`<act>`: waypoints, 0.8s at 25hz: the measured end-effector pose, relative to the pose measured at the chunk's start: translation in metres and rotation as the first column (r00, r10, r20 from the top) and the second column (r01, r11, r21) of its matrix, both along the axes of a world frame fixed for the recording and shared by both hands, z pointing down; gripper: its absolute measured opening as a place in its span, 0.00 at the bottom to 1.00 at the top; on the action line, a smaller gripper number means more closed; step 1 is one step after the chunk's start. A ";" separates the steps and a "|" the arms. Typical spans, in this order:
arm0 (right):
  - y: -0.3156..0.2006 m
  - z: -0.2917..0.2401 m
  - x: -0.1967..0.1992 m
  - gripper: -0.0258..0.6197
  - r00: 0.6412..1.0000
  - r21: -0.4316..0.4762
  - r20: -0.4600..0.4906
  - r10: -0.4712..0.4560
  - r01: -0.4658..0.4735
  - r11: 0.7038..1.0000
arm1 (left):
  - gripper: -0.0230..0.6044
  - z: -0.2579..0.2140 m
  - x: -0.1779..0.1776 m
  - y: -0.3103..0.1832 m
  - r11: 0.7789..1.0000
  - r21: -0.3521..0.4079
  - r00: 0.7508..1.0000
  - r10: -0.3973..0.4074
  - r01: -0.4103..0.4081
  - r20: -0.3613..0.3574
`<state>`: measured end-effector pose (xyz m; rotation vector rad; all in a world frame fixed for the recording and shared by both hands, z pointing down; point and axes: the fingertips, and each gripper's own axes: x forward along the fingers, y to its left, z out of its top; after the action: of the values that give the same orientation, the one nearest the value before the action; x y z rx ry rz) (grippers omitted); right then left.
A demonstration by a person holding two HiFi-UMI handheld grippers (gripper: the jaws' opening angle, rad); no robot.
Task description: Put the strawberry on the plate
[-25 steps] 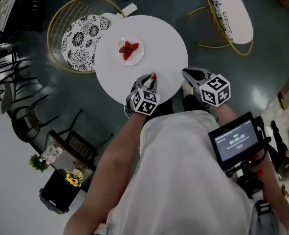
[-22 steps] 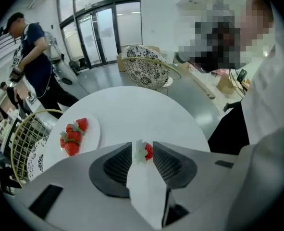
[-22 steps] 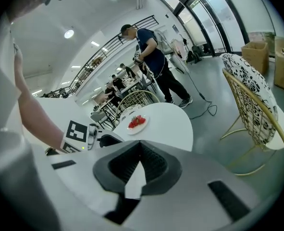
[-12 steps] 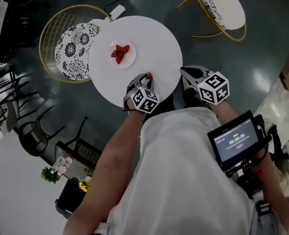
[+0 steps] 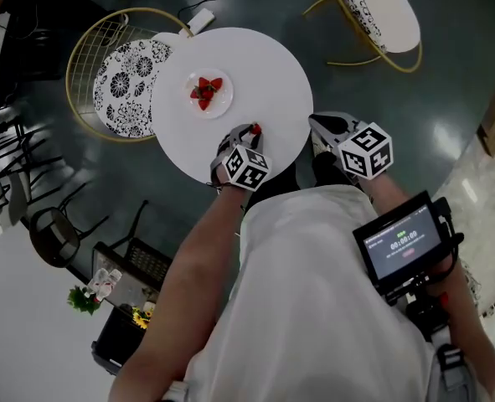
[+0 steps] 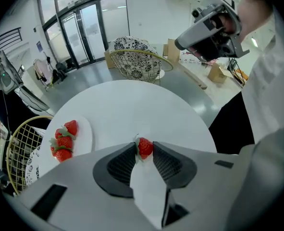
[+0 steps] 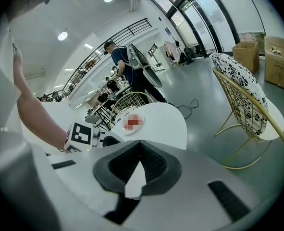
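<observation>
- Lying ahead and to the left of the left jaws, the plate (image 6: 87, 131) carried three berries (image 6: 63, 141), with bare rim on the side nearest those jaws.
- Between plate and jaws, only open white table (image 6: 132, 105) showed, so the path looked unobstructed.
- The left gripper (image 6: 143, 150) had its jaws clamped on the strawberry (image 6: 144, 147). The fruit sat at the very tips and the ribbed pads seemed to touch it on both sides. Whether it had cleared the tabletop could not be told from these views.
- With so shallow a hold, the carry probably called for a light, even squeeze, enough to stop the strawberry slipping without bruising it.
- A short straight lift, then a slow sweep forward and left, would suit. The best spot was the bare part of the plate, clear of the three berries, with the jaws parting only once the fruit rested there.
- The right gripper (image 7: 140, 143) hung past the table's edge, well to the right of the left jaws. Its jaws were together with nothing between them.
</observation>
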<state>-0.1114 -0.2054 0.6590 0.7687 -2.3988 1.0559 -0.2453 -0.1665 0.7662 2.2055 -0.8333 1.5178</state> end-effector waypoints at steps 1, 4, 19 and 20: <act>0.000 0.000 -0.001 0.05 1.000 0.001 0.000 -0.005 0.005 1.000 | 0.22 -0.001 0.000 -0.001 1.000 0.000 1.000 -0.011 0.011 -0.008; 0.000 0.000 -0.004 0.05 1.000 0.006 0.004 -0.022 0.021 1.000 | 0.22 -0.006 -0.003 -0.004 0.999 0.010 0.999 -0.041 0.041 -0.029; -0.007 -0.011 -0.037 0.05 0.996 0.033 0.017 -0.087 0.087 0.996 | 0.22 -0.039 -0.069 -0.045 0.989 0.098 0.994 -0.108 0.109 -0.017; -0.006 -0.011 -0.038 0.05 0.996 0.031 0.016 -0.088 0.088 0.996 | 0.22 -0.039 -0.072 -0.051 0.988 0.102 0.994 -0.111 0.112 -0.012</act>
<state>-0.1494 -0.2112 0.6481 0.6601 -2.4448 0.9970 -0.3171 -0.2176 0.7273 2.1932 -1.0364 1.4448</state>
